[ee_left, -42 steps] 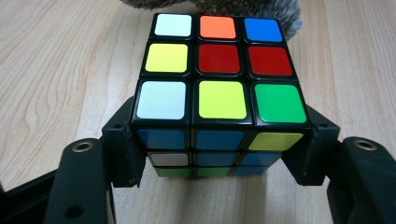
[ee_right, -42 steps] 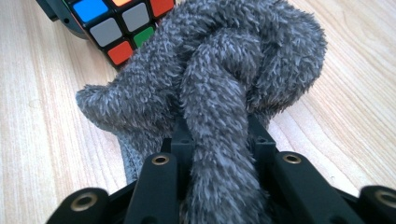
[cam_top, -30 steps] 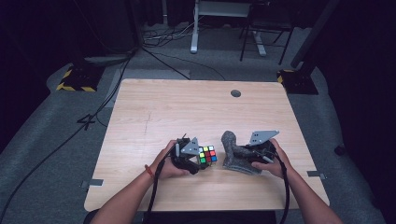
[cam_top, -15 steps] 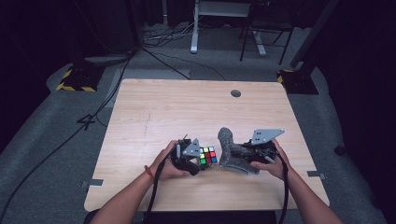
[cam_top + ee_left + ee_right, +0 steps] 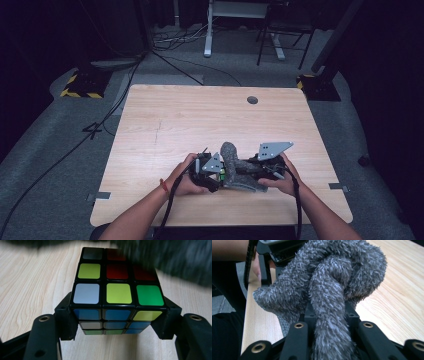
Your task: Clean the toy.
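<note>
A colour-tiled puzzle cube [image 5: 117, 293] sits between the jaws of my left gripper [image 5: 117, 327], which is shut on its two sides just above the wooden table [image 5: 30, 285]. In the high view the cube [image 5: 218, 175] peeks out between the left gripper [image 5: 207, 170] and a grey fuzzy cloth [image 5: 236, 167]. My right gripper [image 5: 252, 172] is shut on that cloth [image 5: 329, 290], which bunches up over its jaws and drapes against the cube's far side. A blurred grey edge of the cloth [image 5: 180, 262] hangs over the cube's top right.
The light wooden table [image 5: 200, 120] has a round cable hole [image 5: 252, 100] near its far edge. Both forearms come in from the near edge. Cables [image 5: 170, 210] trail off the table. Dark floor, a chair and desk legs lie beyond.
The right gripper has carried the grey cloth leftwards against the cube, so the cube is now mostly covered in the high view. The left gripper has stayed in place.
</note>
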Demonstrator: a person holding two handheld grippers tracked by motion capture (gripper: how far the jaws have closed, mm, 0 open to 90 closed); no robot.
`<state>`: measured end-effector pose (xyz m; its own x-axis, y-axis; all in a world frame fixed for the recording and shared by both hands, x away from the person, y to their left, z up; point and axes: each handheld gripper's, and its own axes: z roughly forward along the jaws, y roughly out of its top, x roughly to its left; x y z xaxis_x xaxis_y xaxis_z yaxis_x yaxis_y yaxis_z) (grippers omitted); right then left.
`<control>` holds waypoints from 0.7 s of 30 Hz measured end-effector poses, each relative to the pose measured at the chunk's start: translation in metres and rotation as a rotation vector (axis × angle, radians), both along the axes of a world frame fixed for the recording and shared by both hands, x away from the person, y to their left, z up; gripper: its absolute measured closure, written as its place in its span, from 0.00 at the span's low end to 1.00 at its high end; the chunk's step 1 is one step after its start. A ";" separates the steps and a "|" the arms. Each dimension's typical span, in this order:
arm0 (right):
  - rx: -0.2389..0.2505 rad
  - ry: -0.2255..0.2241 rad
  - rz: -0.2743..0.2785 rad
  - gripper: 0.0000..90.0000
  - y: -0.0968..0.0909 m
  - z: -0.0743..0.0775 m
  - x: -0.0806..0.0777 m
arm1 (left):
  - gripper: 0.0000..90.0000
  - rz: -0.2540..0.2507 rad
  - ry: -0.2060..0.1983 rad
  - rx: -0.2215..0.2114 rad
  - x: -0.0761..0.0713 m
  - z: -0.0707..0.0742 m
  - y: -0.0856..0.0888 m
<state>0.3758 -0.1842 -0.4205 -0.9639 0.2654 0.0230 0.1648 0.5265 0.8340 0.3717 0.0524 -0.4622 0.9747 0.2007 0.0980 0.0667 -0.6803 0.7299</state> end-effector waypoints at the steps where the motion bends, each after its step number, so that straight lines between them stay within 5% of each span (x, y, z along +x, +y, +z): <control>1: 0.001 0.005 0.005 0.80 0.002 -0.001 0.000 | 0.38 0.003 -0.001 0.000 -0.001 0.000 -0.001; 12: -0.034 -0.024 -0.009 0.80 0.016 -0.004 -0.004 | 0.38 0.002 0.010 0.006 -0.003 -0.001 -0.005; 21: -0.060 -0.048 -0.071 0.80 0.004 -0.002 0.001 | 0.38 0.007 0.010 -0.015 -0.003 0.002 0.001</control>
<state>0.3764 -0.1800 -0.4229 -0.9421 0.3329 -0.0407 0.1643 0.5639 0.8093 0.3689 0.0531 -0.4599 0.9742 0.2088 0.0856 0.0784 -0.6690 0.7391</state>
